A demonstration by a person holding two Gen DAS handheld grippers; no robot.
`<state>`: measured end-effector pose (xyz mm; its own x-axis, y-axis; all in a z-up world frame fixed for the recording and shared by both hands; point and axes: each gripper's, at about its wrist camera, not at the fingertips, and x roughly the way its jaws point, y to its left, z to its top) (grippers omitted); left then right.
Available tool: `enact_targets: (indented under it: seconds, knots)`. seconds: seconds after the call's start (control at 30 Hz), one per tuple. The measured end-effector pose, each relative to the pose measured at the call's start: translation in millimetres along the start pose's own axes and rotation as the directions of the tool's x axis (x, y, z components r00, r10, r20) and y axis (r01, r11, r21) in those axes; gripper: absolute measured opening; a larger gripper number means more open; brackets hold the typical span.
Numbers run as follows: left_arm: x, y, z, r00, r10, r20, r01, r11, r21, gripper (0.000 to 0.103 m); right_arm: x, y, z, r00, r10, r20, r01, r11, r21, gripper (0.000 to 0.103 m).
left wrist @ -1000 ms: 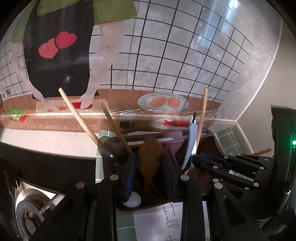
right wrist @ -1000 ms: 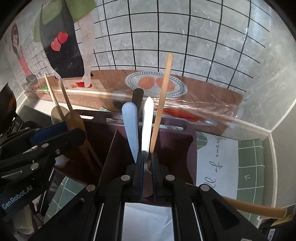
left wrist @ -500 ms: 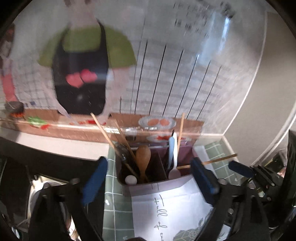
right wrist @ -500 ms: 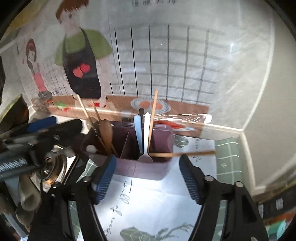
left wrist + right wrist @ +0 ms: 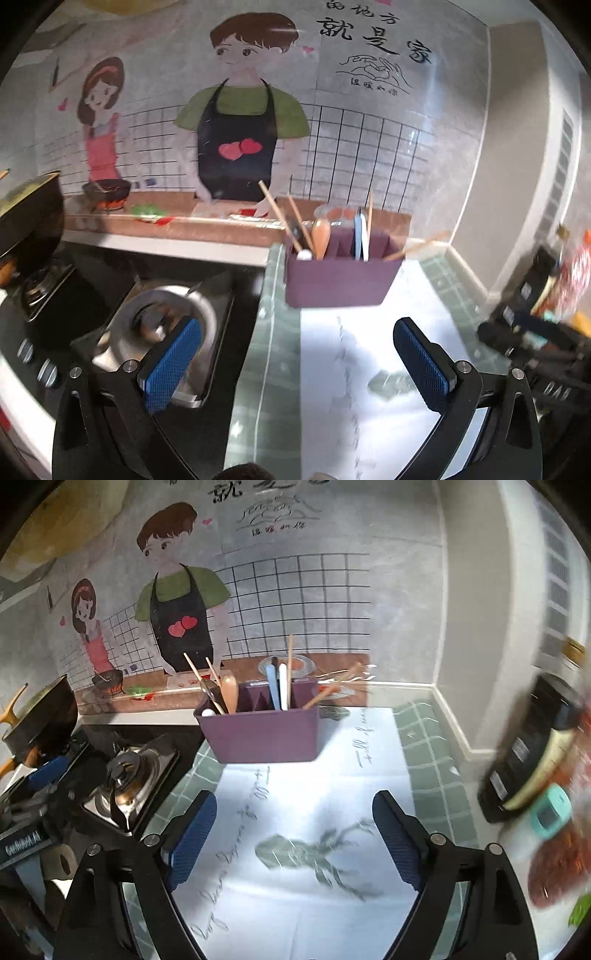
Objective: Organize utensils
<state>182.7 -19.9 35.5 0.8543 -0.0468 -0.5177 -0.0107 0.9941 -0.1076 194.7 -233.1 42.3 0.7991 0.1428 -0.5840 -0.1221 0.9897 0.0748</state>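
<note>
A purple utensil holder (image 5: pixel 338 280) (image 5: pixel 264 734) stands on the counter by the wall. Its left compartment holds a wooden spoon (image 5: pixel 320 236) (image 5: pixel 229 694) and chopsticks; the middle holds a blue and a white utensil (image 5: pixel 277 690) with one chopstick; another chopstick (image 5: pixel 417 245) leans out at the right. My left gripper (image 5: pixel 295 350) is well back from the holder, its jaws opening wide with nothing between them. My right gripper (image 5: pixel 293 819) is also back over the paper mat, jaws opening and empty.
A white paper mat with a deer print (image 5: pixel 314 849) covers the green tiled counter. A gas burner (image 5: pixel 166 321) (image 5: pixel 125 775) and a black pan (image 5: pixel 40 712) are at the left. Dark boxes and packets (image 5: pixel 524 760) crowd the right edge.
Both grippers let go of the utensils they held inside the holder, opened wide and drew back and up. The holder now sits farther away in both views.
</note>
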Motion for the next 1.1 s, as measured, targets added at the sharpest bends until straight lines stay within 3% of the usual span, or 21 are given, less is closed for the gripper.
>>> enact_targets:
  seconds: [0.17,0.3,0.5,1.1]
  knots:
    - [-36,-8,-31,0.997,0.035,0.065,-0.034,0.999,-0.006,0.103,-24,2,-29,0.999,-0.030,0.033,0.029,0.999,0.014,0.093]
    - [-55,-21,-39,0.990,0.093,0.108,-0.100,0.994,0.053,0.103,-36,8,-41,0.997,-0.044,0.057,0.044,0.999,-0.004,0.093]
    - [-60,-21,-47,0.991,0.106,0.082,-0.112,0.992,0.065,0.103,-51,13,-43,0.989,-0.089,0.119,0.096,0.994,-0.046,0.095]
    - [-62,-23,-52,0.994,0.090,0.064,-0.094,0.994,0.061,0.103,-47,14,-45,0.991,-0.079,0.111,0.086,0.995,-0.057,0.096]
